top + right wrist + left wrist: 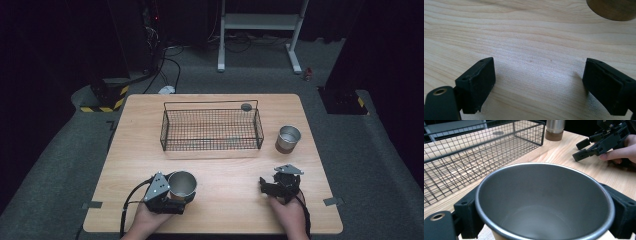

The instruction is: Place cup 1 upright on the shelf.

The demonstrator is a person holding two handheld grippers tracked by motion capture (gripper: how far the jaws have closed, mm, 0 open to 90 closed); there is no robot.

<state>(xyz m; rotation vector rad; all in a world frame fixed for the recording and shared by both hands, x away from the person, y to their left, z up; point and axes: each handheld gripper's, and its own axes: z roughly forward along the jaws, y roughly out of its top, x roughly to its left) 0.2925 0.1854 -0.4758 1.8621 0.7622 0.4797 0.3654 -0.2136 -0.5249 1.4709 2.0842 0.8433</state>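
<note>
A steel cup (182, 183) with a tan band at its base stands at the table's front left. My left gripper (183, 193) is shut on it, a jaw pressed to each side. In the left gripper view the cup's empty inside (544, 202) faces the camera between both black pads (465, 213). My right gripper (264, 186) rests low at the front right, held by a hand, jaws pointing left. In its own view the right gripper (539, 85) is open over bare wood. A second steel cup (288, 138) stands upright at the right; its brown base (614, 10) shows ahead.
An empty black wire basket (211, 127) sits at the middle back of the wooden table (220, 210), with a small grey disc (246, 106) by its far right corner. The right gripper (599, 142) and its hand show in the left gripper view.
</note>
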